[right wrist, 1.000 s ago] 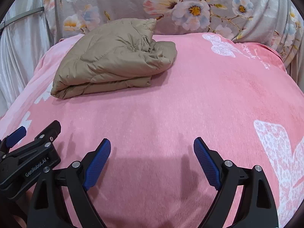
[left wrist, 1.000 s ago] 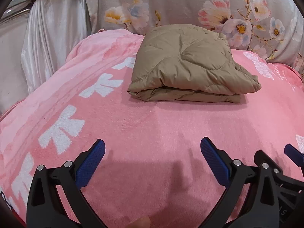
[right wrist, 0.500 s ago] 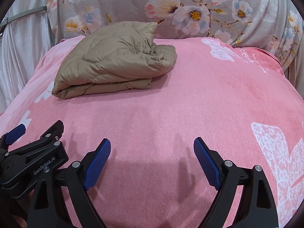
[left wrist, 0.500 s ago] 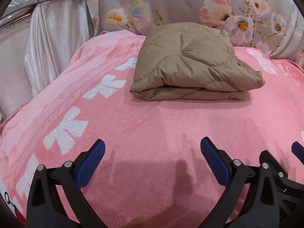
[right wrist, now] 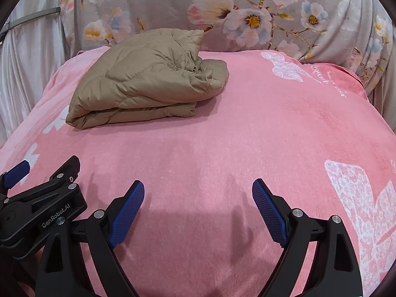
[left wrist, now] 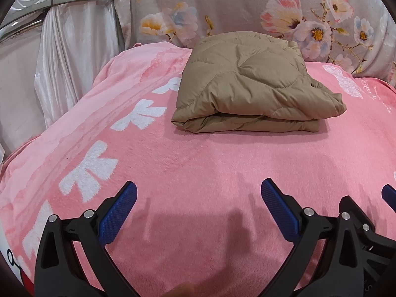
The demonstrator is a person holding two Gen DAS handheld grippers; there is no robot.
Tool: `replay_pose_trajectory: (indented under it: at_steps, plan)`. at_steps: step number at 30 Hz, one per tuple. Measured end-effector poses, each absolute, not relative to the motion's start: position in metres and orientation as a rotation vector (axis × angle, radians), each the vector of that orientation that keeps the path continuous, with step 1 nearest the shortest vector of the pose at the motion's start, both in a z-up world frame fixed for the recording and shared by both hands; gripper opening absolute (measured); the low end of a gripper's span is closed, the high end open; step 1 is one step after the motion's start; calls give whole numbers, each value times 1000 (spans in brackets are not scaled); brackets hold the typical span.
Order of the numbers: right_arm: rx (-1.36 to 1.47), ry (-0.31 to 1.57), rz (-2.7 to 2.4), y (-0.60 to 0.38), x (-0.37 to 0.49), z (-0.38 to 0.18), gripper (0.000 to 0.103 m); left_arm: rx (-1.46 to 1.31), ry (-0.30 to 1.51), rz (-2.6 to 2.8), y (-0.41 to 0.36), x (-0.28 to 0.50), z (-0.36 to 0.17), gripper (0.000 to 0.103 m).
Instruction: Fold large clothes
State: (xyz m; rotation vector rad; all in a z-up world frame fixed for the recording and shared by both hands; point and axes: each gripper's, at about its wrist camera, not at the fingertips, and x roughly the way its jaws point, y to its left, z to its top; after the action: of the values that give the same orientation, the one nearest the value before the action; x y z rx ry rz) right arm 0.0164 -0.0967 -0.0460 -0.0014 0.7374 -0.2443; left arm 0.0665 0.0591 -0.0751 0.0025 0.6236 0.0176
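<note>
Very little has changed over the last second: the tan quilted jacket (left wrist: 250, 86) lies folded into a thick, squarish bundle on the pink fleece blanket (left wrist: 210, 163), toward the far end of the bed and close to the grey floral cloth (left wrist: 235, 7) that hangs behind it, just as it did a second ago. In the left wrist view the bundle sits slightly lower and a little larger than before, a small drift of the camera and not a shift of the garment itself (its folds and its outline match throughout). The left gripper (left wrist: 198, 208) hovers over bare blanket with its blue pads spread wide and nothing between them; the right gripper (right wrist: 198, 208) is likewise wide apart and empty, just beside its partner and well short of the jacket. Neither touches the fabric. From the right wrist view the bundle's right end looks looser, with a rumpled lump of collar or sleeve bulging past the neat layers (right wrist: 208, 74), while the near edge shows stacked, fairly even folds. Judged from this, the folding of this garment appears finished or nearly so, and both hands seem to be at rest away from it; if anything remains, it would be tucking that loose end, or fetching another garment, though none is in view. A pale satin curtain (left wrist: 64, 57) hangs at the left.
</note>
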Motion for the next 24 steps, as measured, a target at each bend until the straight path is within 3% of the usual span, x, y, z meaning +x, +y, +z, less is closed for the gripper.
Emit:
replay_pose_trajectory:
  at_steps: [24]
  plan:
    - [-6,732,-249,-100,16,-44,87,4,620,16,59,65,-74,98]
